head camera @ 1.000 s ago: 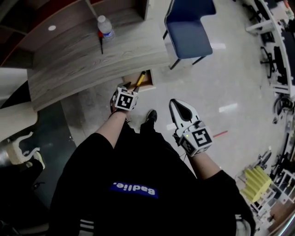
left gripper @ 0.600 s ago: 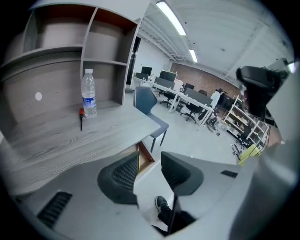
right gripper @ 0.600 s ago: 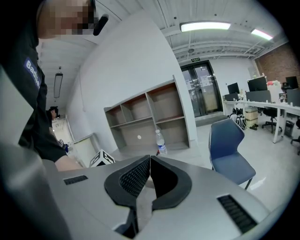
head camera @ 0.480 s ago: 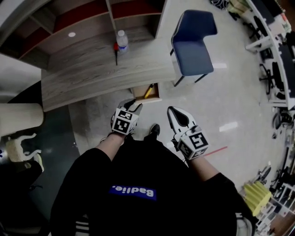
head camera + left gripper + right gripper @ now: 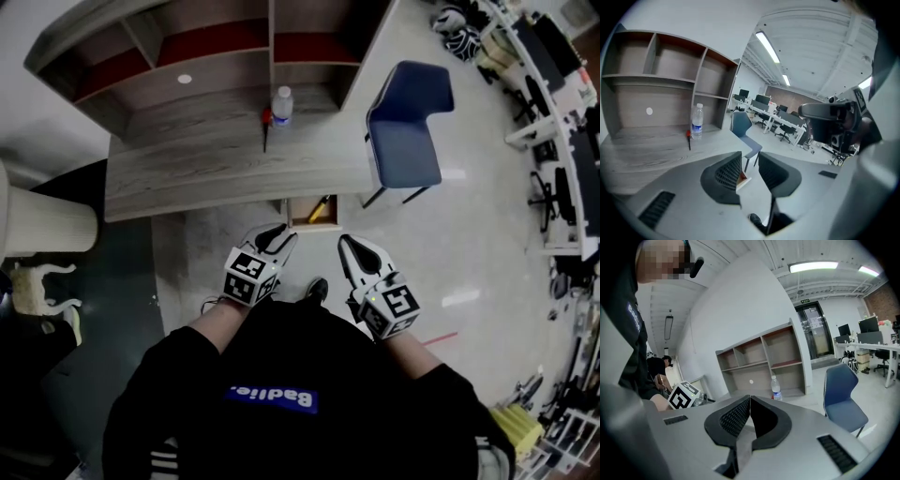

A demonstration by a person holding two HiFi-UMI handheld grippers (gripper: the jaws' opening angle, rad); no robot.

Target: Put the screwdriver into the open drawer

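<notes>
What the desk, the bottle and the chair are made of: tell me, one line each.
Desk: looks like grey wood-grain laminate, matte; streaky grain shows.
Bottle: clear plastic, probably; see-through body, pale cap.
Chair: blue seat, plastic or fabric, cannot tell; thin dark legs look like metal.

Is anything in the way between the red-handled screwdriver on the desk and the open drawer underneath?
Nothing visible does. The red-handled screwdriver lies beside a water bottle on the desk, with bare desktop up to the edge above the open drawer. A yellow-handled tool already lies inside.
</notes>
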